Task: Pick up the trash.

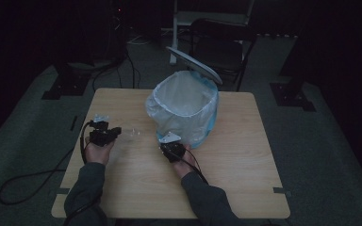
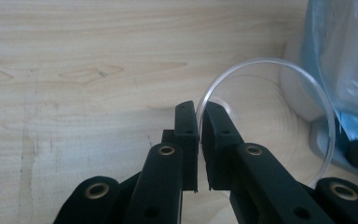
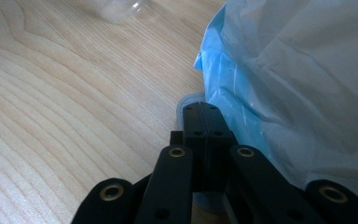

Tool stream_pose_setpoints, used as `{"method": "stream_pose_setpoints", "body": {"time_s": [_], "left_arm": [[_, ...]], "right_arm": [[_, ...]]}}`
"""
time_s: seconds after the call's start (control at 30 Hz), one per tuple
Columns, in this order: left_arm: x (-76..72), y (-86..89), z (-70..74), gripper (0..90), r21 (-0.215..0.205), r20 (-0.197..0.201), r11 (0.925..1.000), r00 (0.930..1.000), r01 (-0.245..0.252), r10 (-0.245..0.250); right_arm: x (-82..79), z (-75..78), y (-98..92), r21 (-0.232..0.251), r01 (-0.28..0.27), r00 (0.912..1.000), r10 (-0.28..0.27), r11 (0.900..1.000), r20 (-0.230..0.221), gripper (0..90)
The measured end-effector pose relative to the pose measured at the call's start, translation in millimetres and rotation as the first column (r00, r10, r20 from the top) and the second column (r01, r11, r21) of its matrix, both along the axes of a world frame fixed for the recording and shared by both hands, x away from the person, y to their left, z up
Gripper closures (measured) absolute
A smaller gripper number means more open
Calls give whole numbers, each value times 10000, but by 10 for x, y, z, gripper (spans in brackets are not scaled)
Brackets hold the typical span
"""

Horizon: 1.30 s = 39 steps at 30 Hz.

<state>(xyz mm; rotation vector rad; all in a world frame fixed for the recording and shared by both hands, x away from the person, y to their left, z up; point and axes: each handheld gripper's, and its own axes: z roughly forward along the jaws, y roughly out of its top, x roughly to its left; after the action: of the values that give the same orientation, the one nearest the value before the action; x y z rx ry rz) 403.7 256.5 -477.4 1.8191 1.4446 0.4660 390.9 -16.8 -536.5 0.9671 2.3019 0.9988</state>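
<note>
thing in hand: a clear plastic cup point(image 2: 265, 121) is lying on its side on the tabletop point(image 1: 235, 160), its round rim gripped by the left tongs point(image 2: 199, 123).
left tongs: narrowed down onto the cup's thin rim wall, which is seen pinched between the two black jaws in the left gripper view; in the high view the left tongs point(image 1: 118, 132) are placed at the left of the tabletop, with the cup point(image 1: 133, 132) just beyond their tips.
right tongs: closed flat together with nothing between them point(image 3: 204, 122); in the high view they point(image 1: 172, 143) are resting at the foot of the bin.
key relation: the cup's long axis is laid roughly level, its mouth turned towards the left tongs and its base pointed away towards the bin; the bin is placed to the right of the cup and near it, and its mouth is well above the cup, so a lift and a carry to the right are judged to be called for.
nearer hand: the cup is held by the left hand; the right hand is nearer to the bin.
container: a small bin point(image 1: 185, 106) lined with a pale blue-white bag point(image 3: 303, 79) is stood on the tabletop, its lid point(image 1: 193, 64) swung up and open behind.
contents: nothing can be made out inside the liner from the high view.
risk: the thin rim is judged likely to flex or slip out of so narrow a pinch.
</note>
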Motion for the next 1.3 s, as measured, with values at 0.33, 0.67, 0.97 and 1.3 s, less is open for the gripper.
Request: {"method": "stream_pose_setpoints", "body": {"time_s": [0.33, 0.67, 0.97, 1.3], "left_arm": [[-238, -47, -141, 869, 549, 41, 9953, 9967, 803, -806], [-363, -25, -211, 873, 390, 373, 9959, 9958, 817, -832], [-368, 8, -157, 875, 125, 785, 9979, 9949, 630, -637], [-408, 29, -109, 875, -139, 1319, 9992, 9906, 378, -356]], "right_arm": [[-2, 1, 1, 17, 28, 10000, -28, 10000, -54, 900], [-4, 1, 3, -9, 35, 10000, -35, 10000, -46, 900], [0, 1, -1, 22, 11, 10000, -10, 10000, -59, 900], [-3, 0, 0, 18, 22, 10000, -22, 10000, -41, 900]]}}
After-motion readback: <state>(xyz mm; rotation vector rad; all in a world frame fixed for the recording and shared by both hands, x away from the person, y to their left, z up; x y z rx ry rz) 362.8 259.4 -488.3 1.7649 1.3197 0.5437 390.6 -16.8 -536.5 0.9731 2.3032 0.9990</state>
